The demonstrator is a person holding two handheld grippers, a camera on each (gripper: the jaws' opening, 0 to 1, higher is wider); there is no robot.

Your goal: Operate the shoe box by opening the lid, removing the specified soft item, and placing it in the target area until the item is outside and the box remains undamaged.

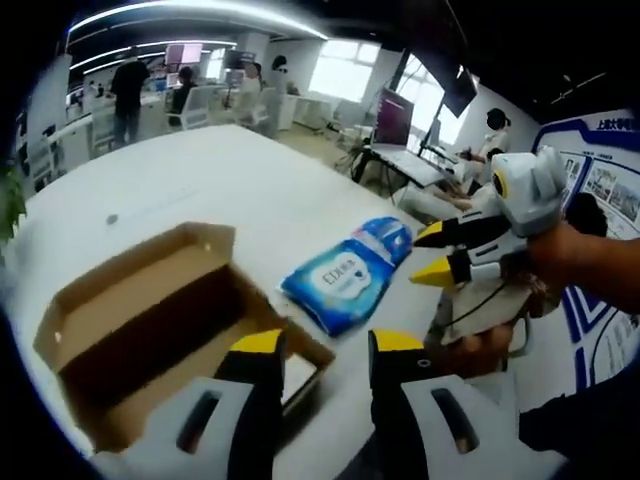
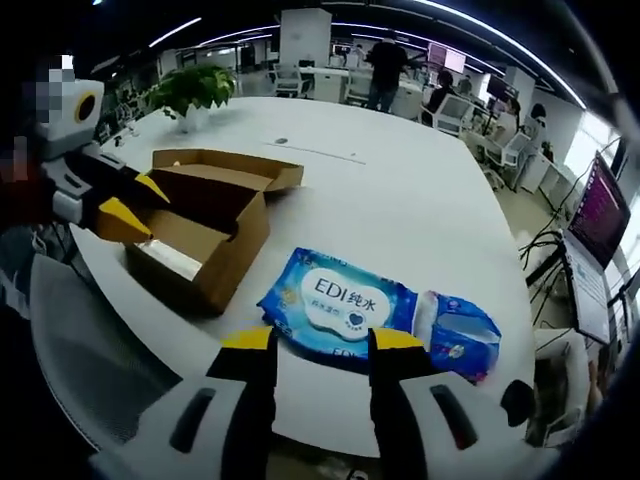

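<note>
Just beyond the spread fingers of the right gripper point(image 2: 320, 345), the soft wipes pack point(image 2: 345, 305) lies flat on the worktop point(image 2: 400, 200), apparently set down outside the box. Beside it the shoe box point(image 1: 150, 330) stands open, its near end between the parted fingers of the left gripper point(image 1: 322, 345), probably to steady it.

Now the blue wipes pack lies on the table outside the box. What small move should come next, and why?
Probably back both grippers away. The blue soft pack of wet wipes already lies flat on the white table, apart from the open brown cardboard box. The right gripper is open just before it; the left gripper is open too.
</note>
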